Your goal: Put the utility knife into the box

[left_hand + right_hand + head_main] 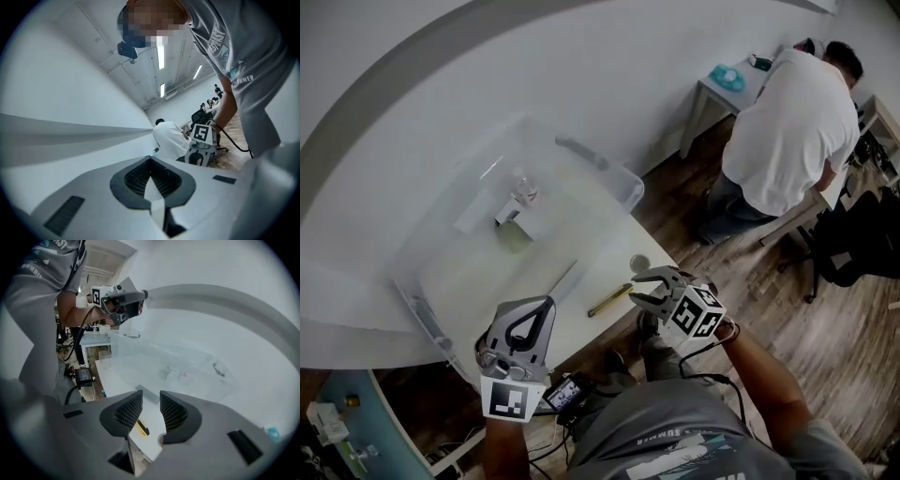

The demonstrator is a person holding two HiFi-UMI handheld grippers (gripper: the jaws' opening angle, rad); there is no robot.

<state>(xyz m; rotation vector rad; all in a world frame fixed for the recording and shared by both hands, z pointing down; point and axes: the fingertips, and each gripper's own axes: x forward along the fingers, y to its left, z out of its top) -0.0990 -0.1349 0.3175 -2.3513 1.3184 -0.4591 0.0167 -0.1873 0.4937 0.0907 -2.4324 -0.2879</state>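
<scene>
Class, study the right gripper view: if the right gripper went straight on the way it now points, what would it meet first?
Probably the utility knife, lying on the white table in line with the open jaws of the right gripper; depth is unclear.

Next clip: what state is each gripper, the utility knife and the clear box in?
utility knife: lying flat on the table, outside the box, not gripped.
box: upright, open-topped.
left gripper: shut, empty.
right gripper: open, empty; knife visible through its gap.
</scene>
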